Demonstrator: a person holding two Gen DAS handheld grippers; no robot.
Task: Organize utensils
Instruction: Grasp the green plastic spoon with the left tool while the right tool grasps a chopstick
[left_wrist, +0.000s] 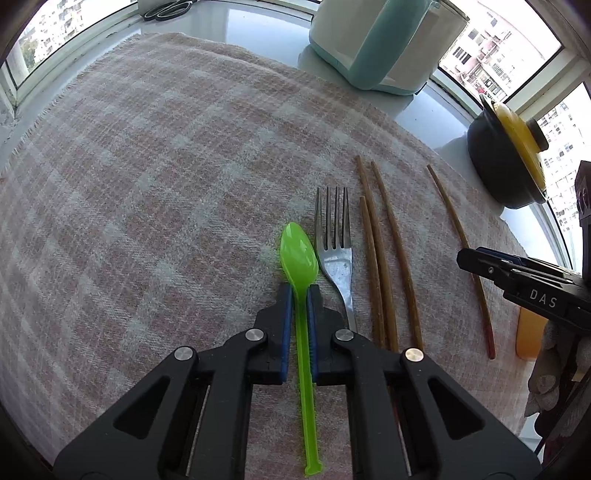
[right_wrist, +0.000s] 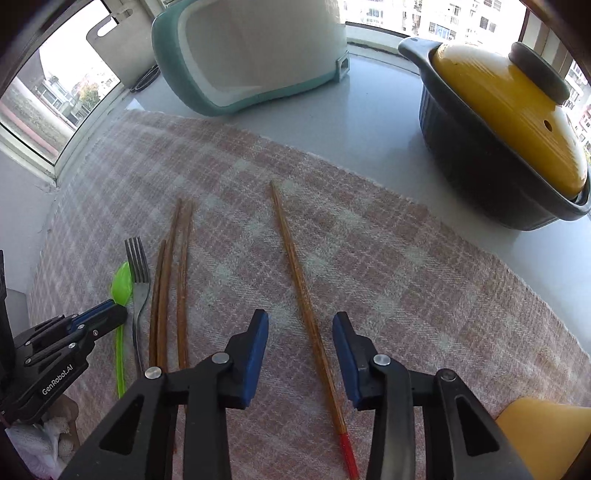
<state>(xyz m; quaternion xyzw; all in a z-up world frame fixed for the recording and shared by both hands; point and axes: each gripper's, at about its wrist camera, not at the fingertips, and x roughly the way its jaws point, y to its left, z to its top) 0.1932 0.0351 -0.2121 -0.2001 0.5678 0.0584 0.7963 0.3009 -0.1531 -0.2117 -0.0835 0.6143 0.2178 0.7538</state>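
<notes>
On the checked cloth (left_wrist: 147, 184) a green plastic spoon (left_wrist: 298, 254) lies beside a metal fork (left_wrist: 336, 254). My left gripper (left_wrist: 299, 288) points down, its blue pads shut on the spoon's neck. Three brown chopsticks (left_wrist: 380, 266) lie right of the fork. A single chopstick (right_wrist: 299, 291) with a red end lies apart on the cloth (right_wrist: 406, 295). My right gripper (right_wrist: 300, 317) straddles it, open, pads clear of it on both sides. The right wrist view also shows the spoon (right_wrist: 122, 282), the fork (right_wrist: 138, 273), the three chopsticks (right_wrist: 173, 288) and the left gripper (right_wrist: 110, 314).
A dark pot with a yellow lid (right_wrist: 509, 122) stands on the sill at back right. A teal and white container (right_wrist: 251, 48) stands behind the cloth, with scissors (left_wrist: 170, 9) at far left. An orange-yellow object (right_wrist: 546, 435) lies at the near right.
</notes>
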